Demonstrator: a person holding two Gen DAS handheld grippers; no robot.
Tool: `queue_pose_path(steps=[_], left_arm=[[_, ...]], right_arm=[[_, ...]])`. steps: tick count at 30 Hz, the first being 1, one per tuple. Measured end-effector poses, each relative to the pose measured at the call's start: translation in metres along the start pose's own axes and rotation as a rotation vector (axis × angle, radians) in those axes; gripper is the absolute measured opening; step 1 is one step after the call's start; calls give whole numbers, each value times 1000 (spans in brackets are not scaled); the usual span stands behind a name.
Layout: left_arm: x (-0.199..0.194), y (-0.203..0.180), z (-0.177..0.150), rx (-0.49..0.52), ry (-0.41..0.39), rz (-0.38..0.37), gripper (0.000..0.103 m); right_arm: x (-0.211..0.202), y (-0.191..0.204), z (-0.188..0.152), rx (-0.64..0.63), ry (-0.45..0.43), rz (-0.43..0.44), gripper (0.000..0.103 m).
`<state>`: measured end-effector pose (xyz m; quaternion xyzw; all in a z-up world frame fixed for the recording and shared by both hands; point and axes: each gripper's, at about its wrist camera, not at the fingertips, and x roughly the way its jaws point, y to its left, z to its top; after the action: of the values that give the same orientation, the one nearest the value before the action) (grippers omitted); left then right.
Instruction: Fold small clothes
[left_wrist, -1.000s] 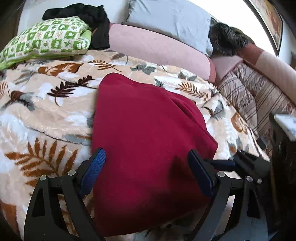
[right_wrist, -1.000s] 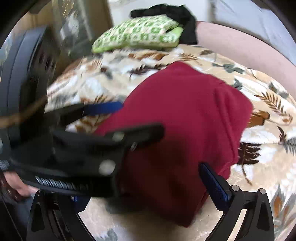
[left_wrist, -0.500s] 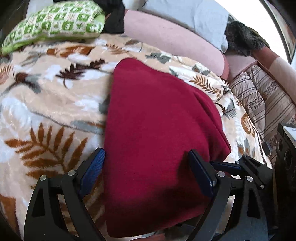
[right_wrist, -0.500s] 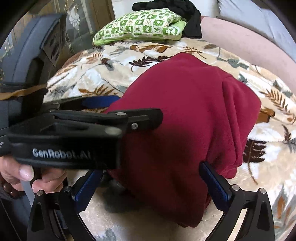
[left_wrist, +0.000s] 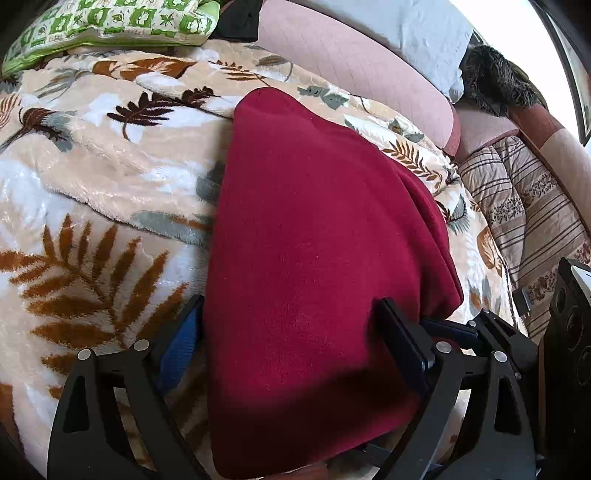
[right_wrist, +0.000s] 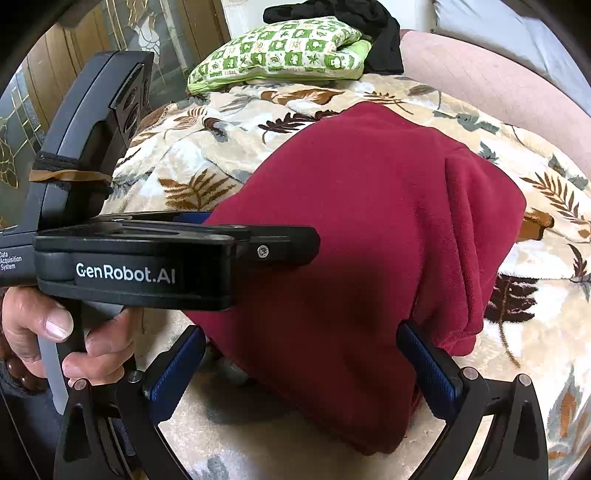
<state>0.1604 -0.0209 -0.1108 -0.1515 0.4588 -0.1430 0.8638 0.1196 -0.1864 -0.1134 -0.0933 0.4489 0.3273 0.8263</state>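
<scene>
Both my grippers, left (left_wrist: 291, 332) and right (right_wrist: 301, 365), gape wide, gripping nothing, astride the red fleece garment (left_wrist: 317, 258) on the leaf-print blanket (left_wrist: 92, 206). Closing carelessly could pinch blanket too.

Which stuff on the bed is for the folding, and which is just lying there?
For the folding: red fleece garment; left gripper; right gripper.

Just lying there: green checked pillow; black clothing; grey pillow; leaf-print blanket.

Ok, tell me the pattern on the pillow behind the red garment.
Green and white checks with small leaf motifs; the pillow shows best in the right wrist view.
</scene>
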Motion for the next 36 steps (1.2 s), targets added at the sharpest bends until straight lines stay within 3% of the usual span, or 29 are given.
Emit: queue_pose_path(steps=[9, 16, 19, 21, 26, 30, 34, 36], left_arm=[[5, -5, 0, 29, 29, 4, 102], [7, -2, 1, 20, 34, -19, 102], [6, -1, 2, 14, 33, -29, 102], [5, 1, 1, 3, 31, -41, 102], [5, 3, 3, -23, 24, -58, 102], [5, 1, 2, -10, 23, -50, 102], [1, -4, 2, 16, 17, -40, 102], [-5, -5, 6, 35, 4, -38, 102]], right_arm=[[0, -2, 0, 13, -3, 20, 103], [0, -4, 1, 32, -8, 40, 103], [-9, 0, 5, 26, -12, 30, 103], [-29, -6, 8, 65, -56, 39, 98], [-73, -34, 6, 97, -141, -120, 95], [-79, -59, 19, 175, -153, -151, 95], [-81, -61, 52, 209, -218, -261, 94], [-72, -63, 65, 254, -199, -247, 94]])
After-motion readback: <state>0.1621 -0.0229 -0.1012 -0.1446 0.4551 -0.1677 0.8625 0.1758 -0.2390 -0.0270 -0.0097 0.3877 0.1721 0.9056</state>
